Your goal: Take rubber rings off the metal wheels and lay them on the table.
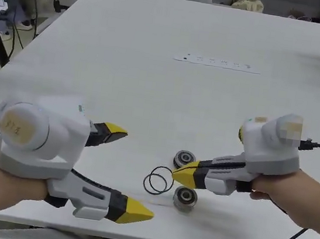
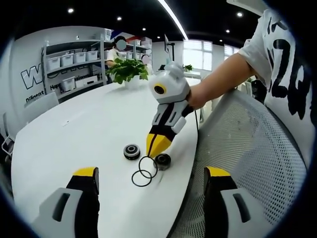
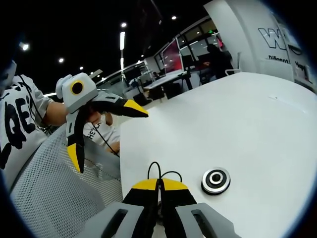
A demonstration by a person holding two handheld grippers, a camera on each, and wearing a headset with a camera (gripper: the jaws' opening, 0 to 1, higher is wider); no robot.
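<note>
**Rubber rings down beside the wheels, right tips closed at their edge**

Two black rubber rings [image 1: 158, 180] lie overlapped on the white table [image 1: 155, 66], between the far wheel [image 1: 184, 158] and the near wheel [image 1: 185, 198]. The right gripper [image 1: 177, 175] has its yellow tips pressed together, touching the rim of the rings. The left gripper [image 1: 125, 171] hangs well apart from them, its jaws spread wide and holding nothing.

The likely slip is a ring clinging to the right tips. If thin rubber is caught in that seam, lifting away would drag it up and across the other ring. The near wheel also sits close to the table's front edge, so a nudge from the gripper body above it could roll it off.

In the right gripper view a loop of ring rises from just behind the closed tips, and I cannot tell whether it is pinched or merely touched. The near wheel is partly covered by the right gripper in the head view. Whether either wheel carries another ring is too small to make out.
</note>
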